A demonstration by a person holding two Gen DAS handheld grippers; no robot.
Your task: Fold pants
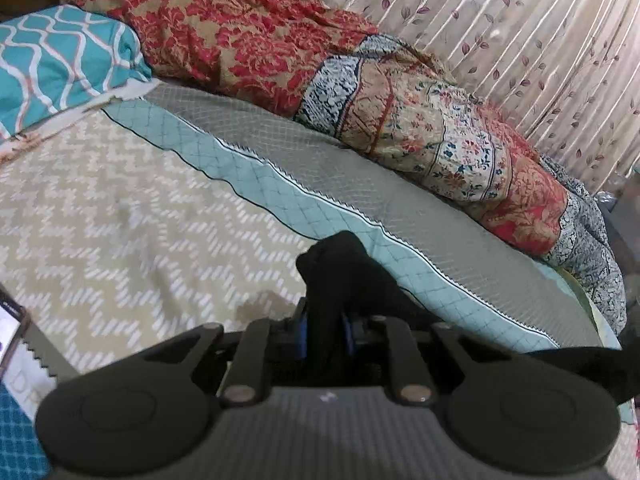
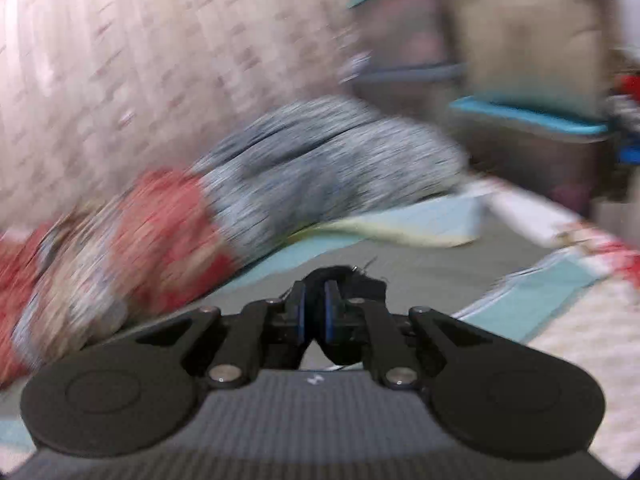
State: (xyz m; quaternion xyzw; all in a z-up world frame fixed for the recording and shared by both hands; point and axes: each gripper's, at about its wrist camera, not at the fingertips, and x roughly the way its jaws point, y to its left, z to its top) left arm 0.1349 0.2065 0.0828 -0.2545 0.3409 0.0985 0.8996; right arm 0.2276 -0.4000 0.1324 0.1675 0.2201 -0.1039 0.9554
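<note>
The pants [image 1: 332, 264] are black cloth, bunched up and sticking out past the fingers of my left gripper [image 1: 325, 316], which is shut on them above the bed. A strip of the same black cloth [image 1: 580, 364] trails off to the right edge. The right wrist view is badly blurred. There my right gripper [image 2: 316, 292] has its blue pads [image 2: 330, 312] close together, with black pants cloth [image 2: 360, 280] pinched at the tips and hanging below them. How the rest of the pants lie is hidden.
The bed carries a beige zigzag sheet [image 1: 120, 220] and a grey and teal quilt [image 1: 320, 168]. A heap of red floral blankets [image 1: 240, 32] lies along the leaf-print curtain [image 1: 520, 40]. A teal pillow [image 1: 60, 60] sits far left, a phone [image 1: 10, 328] at the left edge. Blurred furniture [image 2: 520, 60] stands beyond the bed.
</note>
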